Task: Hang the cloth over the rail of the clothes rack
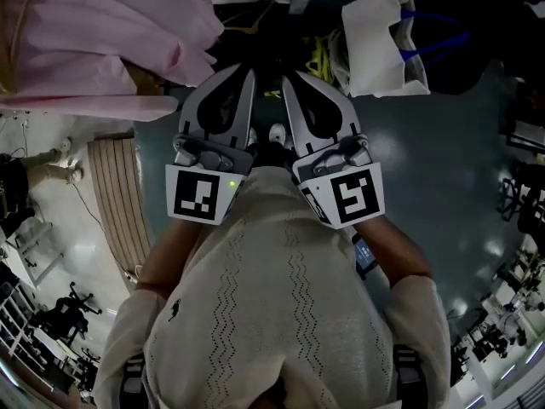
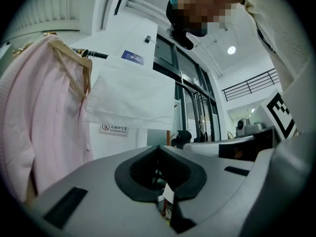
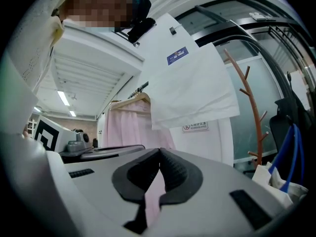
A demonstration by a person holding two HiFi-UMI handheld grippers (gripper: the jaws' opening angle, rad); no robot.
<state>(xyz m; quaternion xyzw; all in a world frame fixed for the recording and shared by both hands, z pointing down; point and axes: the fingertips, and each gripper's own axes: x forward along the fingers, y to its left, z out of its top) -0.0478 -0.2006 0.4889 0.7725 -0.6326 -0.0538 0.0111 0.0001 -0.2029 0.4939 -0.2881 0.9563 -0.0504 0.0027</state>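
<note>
Left tool and right tool are both closed, empty. Risk: cloth seems uneven on rail, w/o hold may slide off.

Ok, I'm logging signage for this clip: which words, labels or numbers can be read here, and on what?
No text reads clearly.
Sign on the white wall: prohibition symbol plus lettering, too small to read.
Blue label higher on that wall: too blurred.
Marker squares on both cubes: patterns, no words.
</note>
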